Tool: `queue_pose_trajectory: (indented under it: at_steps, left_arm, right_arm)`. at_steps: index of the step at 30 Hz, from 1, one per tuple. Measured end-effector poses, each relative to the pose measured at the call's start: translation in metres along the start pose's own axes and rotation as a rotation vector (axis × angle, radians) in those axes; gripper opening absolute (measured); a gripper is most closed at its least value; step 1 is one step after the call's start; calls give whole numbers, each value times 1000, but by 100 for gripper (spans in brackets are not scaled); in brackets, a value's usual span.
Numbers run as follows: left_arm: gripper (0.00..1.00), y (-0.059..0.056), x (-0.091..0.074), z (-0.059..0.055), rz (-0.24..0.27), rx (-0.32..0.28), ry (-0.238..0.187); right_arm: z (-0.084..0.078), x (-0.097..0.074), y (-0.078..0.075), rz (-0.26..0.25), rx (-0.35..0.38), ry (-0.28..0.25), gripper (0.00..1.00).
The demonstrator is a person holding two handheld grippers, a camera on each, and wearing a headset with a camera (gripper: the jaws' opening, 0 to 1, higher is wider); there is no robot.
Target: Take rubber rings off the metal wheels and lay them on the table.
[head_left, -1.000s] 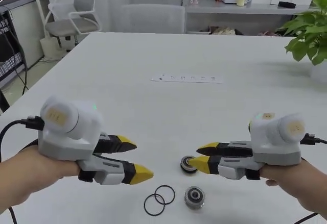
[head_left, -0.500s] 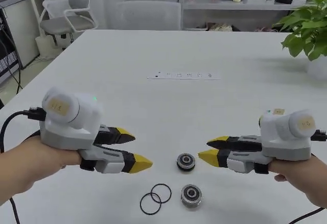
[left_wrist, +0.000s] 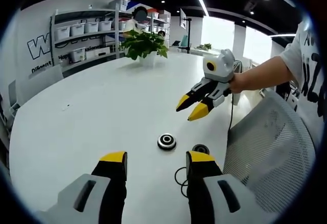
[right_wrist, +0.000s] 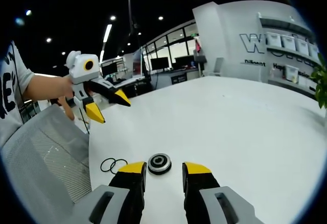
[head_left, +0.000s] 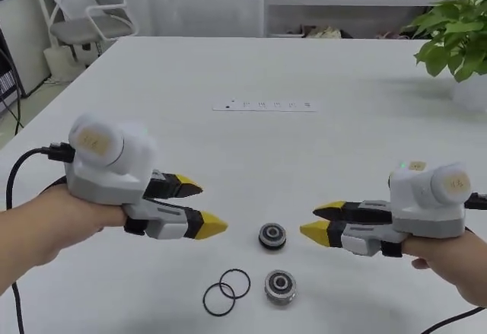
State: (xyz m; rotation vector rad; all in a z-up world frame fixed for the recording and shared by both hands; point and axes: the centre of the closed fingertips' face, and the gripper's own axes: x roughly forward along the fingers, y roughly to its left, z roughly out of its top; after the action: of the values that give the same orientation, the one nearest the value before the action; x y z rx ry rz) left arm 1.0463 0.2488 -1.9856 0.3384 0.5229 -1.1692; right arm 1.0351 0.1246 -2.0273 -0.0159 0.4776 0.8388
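Nearest the front edge of the tabletop (head_left: 251,151) lie two overlapping rubber rings (head_left: 226,291) beside one wheel (head_left: 280,286). A second wheel (head_left: 272,236) sits just beyond, between the left gripper (head_left: 211,207) and right gripper (head_left: 310,222), both spread and empty. Rings are likely soft and stretchy: pinch at the rim.

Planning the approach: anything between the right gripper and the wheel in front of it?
Nothing visible. Bare table separates the open right gripper from the wheel; the second wheel and the two rubber rings lie off that line, nearer the person.
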Motion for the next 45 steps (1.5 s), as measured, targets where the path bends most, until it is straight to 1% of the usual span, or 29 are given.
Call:
queue_pose_trajectory:
  at_steps: [3, 6, 12, 18, 27, 32, 39, 45]
  left_arm:
    - [44, 0, 4, 2, -5, 1, -4]
    - [43, -1, 8, 2, -13, 7, 1]
    - [42, -1, 16, 1, -25, 17, 12]
    - [41, -3, 24, 1, -35, 20, 13]
    - [39, -8, 38, -5, -55, 27, 25]
    - [38, -12, 45, -11, -70, 39, 44]
    - [36, -16, 55, -12, -83, 59, 55]
    - [34, -20, 64, -12, -101, 60, 61]
  right_arm:
    - [-2, 0, -2, -7, -1, 6, 26]
    - [-5, 1, -4, -9, -3, 13, 26]
    - [-13, 4, -2, -6, -18, 33, 25]
    - [-19, 8, 1, -1, -38, 55, 25]
    - [-26, 13, 0, -6, -51, 74, 24]
    - [-29, 14, 2, -3, -56, 80, 25]
    - [-33, 14, 2, -5, -65, 90, 25]
    - [-37, 13, 4, -3, -67, 96, 25]
